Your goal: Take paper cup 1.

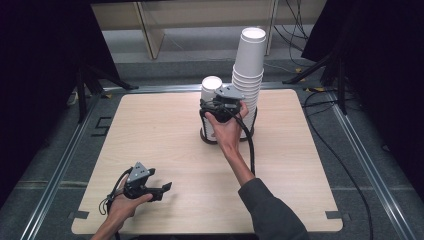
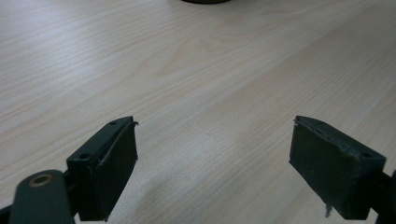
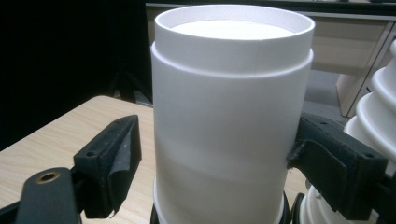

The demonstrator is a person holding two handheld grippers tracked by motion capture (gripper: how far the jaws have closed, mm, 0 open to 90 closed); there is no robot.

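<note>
The high view looks forward and down over the whole counter (image 1: 165, 150). The right gripper view sits level, very close against the short cup stack (image 3: 231, 116), which the high view (image 1: 211, 90) shares. The left gripper view skims bare counter (image 2: 196, 70) towards that stack.

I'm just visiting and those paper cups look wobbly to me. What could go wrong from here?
Three risks, all guesses:
1. The tall leaning stack of white paper cups stands right beside the right gripper; a sideways nudge might topple it.
2. The shorter stack of white paper cups sits between the fingers with a gap at one side; an uneven squeeze may tilt it.
3. Squeezing hard could dent the thin paper.
</note>
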